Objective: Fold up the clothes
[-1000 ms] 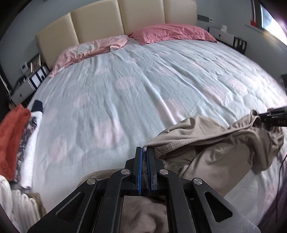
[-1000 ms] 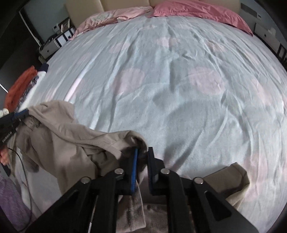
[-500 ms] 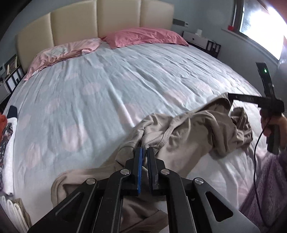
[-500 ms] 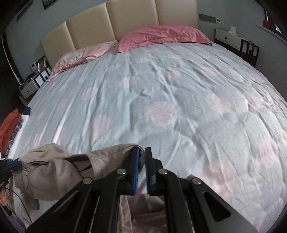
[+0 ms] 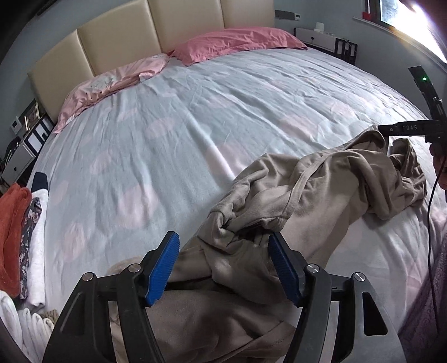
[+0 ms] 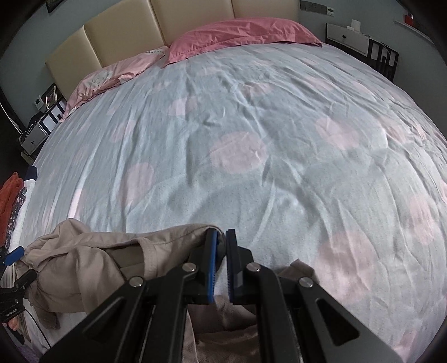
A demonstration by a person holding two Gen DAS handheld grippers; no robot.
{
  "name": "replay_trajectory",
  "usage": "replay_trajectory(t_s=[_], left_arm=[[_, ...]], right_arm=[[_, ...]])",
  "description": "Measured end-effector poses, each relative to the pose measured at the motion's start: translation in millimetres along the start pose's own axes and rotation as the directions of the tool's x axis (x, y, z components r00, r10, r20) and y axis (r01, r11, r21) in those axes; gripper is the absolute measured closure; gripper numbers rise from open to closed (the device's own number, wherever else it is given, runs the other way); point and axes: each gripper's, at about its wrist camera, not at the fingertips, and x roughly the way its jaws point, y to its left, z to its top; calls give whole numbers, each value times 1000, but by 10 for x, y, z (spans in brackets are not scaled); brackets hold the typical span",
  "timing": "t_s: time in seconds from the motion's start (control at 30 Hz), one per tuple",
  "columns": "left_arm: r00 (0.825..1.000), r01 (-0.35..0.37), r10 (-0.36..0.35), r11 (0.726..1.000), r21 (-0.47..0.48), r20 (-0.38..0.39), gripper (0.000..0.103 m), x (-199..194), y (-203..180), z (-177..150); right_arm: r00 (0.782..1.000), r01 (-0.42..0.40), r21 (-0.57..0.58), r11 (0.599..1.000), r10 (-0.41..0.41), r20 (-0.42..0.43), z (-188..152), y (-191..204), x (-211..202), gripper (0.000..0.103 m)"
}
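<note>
So the beige garment is lying bunched up on the near part of the bed, stretched between the two grippers. Left gripper has its jaws opening rn, blue pads wide apart w/ a crumpled fold of the fabric sitting loose between them, not pressed by either pad. Right gripper is clenched on an edge of the same garment, pads nearly together w/ cloth pinched at the tips.

Other stuff: a stack of folded clothes sits at the left edge of the bed, orange on the outside, then a floral piece, then white. Nothing else lies on the middle of the bedspread, so the garment has bare sheet beyond it.

View diffs: left wrist cam shows the right gripper from the side at the far right, plus a hand on its handle, a dangling black cable and a purple sleeve. Right wrist cam only catches a bit of the left gripper at its left edge, but shows the pinch up close.

Room: pale blue bedspread w/ big pink dots, wrinkled. Dark pink pillow and light pink pillow at the cream padded headboard. Nightstands both sides, bright window top right.
</note>
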Motion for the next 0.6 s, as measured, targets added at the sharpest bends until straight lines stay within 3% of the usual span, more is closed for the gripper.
replay_trajectory(t_s=[0.03, 0.07, 0.13, 0.33, 0.47, 0.5, 0.6], left_arm=[[1000, 2, -2, 1000, -8, -20, 40, 32, 11, -11], [999, 4, -5, 1000, -15, -40, 58, 64, 22, -22], [997, -28, 26, 999, -29, -71, 81, 106, 62, -55], [989, -133, 119, 974, -185, -85, 95, -31, 466, -140], [959, -274, 238, 915, -295, -152, 98, -60, 830, -258], [958, -281, 244, 906, -315, -152, 98, -78, 885, -278], [975, -222, 209, 914, -339, -75, 96, -220, 898, -267]], right_arm=[[1000, -1, 2, 1000, 1, -2, -1, 0, 4, 97], [1000, -3, 3, 1000, 3, -3, -2, -1, 8, 97], [1000, -4, 4, 1000, 4, -6, 1, 6, 16, 97], [1000, 0, 11, 1000, 1, -13, -1, -1, 19, 97], [1000, 1, 16, 1000, -1, -17, -1, -11, 20, 97], [1000, 2, 16, 1000, -2, -19, -2, -11, 21, 97], [1000, 3, 17, 1000, -3, -21, -6, -12, 25, 97]])
